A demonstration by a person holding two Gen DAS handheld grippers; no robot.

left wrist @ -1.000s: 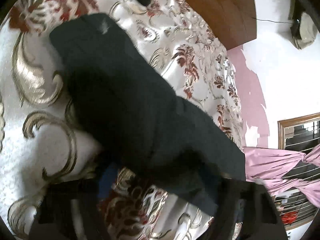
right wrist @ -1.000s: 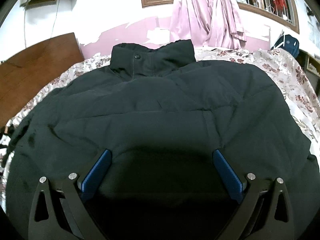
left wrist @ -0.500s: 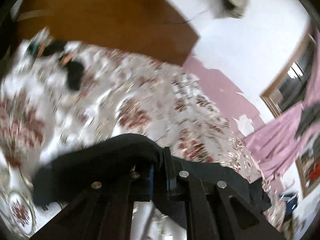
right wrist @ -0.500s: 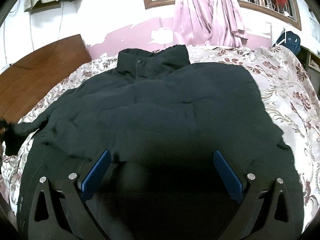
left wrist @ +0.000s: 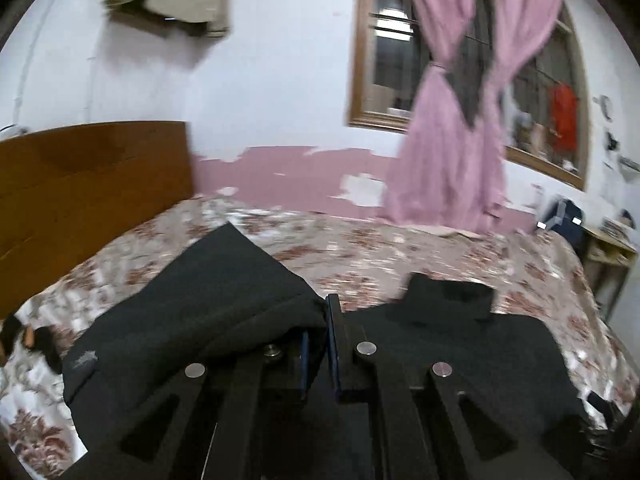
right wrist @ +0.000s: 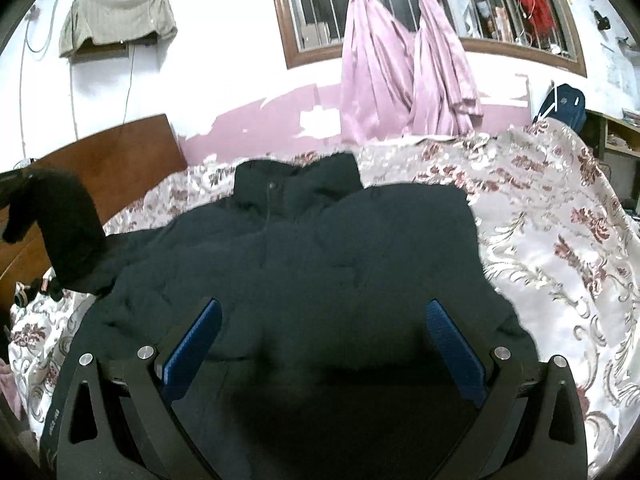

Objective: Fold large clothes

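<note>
A large dark padded jacket (right wrist: 320, 264) lies spread on the floral bed cover, collar (right wrist: 296, 184) toward the far wall. My left gripper (left wrist: 318, 340) is shut on the jacket's left sleeve (left wrist: 200, 312), lifted off the bed; the sleeve drapes over the left finger. In the right wrist view that raised sleeve (right wrist: 60, 220) arches up at the far left. My right gripper (right wrist: 320, 344) hovers open over the jacket's lower body, blue pads (right wrist: 192, 344) wide apart with nothing between them. The jacket body and collar (left wrist: 452, 300) lie to the right of the left gripper.
A floral bed cover (right wrist: 560, 240) lies bare to the jacket's right. A wooden headboard (left wrist: 88, 184) stands at the left. Pink curtains (right wrist: 400, 60) hang at a barred window. A blue backpack (right wrist: 560, 104) and a desk sit at the far right. Small dark items (left wrist: 28, 340) lie by the headboard.
The left gripper closed on the sleeve, rolled upright and lifted it high off the bed. The right gripper drew back a little from the jacket and stayed open.
</note>
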